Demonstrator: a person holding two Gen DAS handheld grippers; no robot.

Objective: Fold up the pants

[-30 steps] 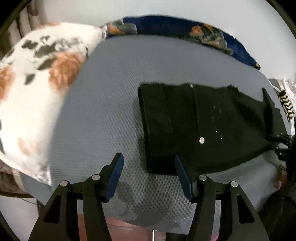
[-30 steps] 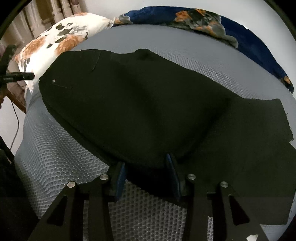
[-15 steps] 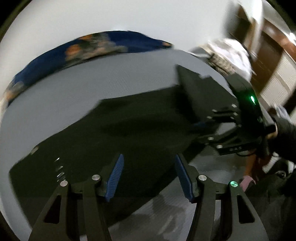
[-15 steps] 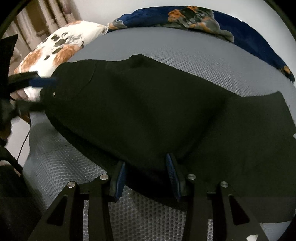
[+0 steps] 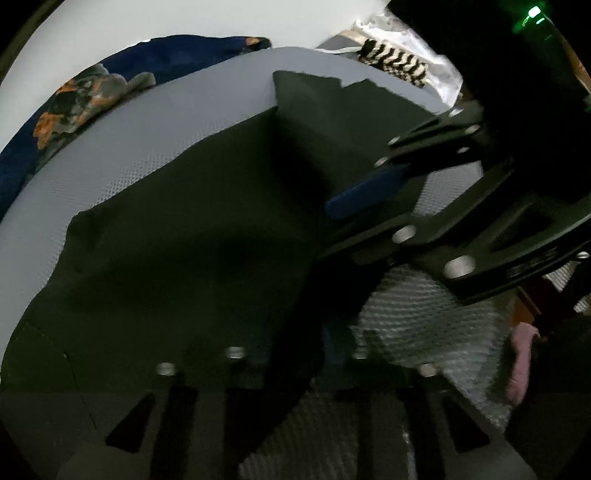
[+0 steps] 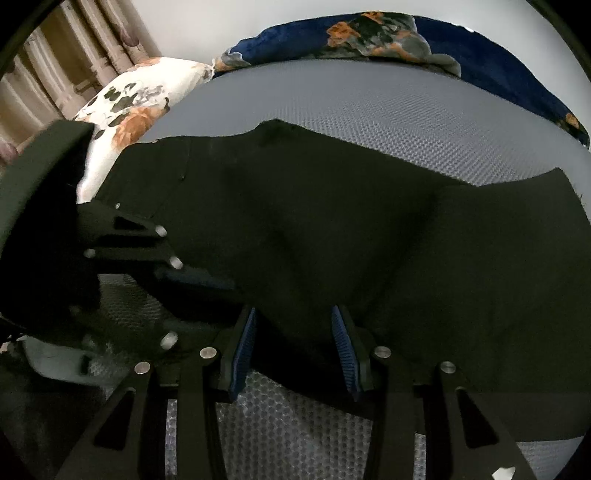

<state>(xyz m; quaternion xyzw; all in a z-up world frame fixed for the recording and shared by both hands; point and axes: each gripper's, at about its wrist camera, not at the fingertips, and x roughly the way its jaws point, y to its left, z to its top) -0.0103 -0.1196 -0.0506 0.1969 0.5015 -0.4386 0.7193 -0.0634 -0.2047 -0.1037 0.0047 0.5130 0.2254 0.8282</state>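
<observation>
The black pants lie spread over the grey mesh mattress, reaching its near edge. The right gripper has its jaws partly open, with a fold of the pants' near edge between the blue pads. The left gripper is just to its left at the same edge, with its jaws closed on the pants. A floral pillow lies far left, a blue floral blanket along the far side.

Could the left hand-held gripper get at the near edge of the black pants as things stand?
Probably yes: the left hand-held gripper already sits at the near edge of the black pants, beside the right hand-held gripper, with nothing between.
</observation>
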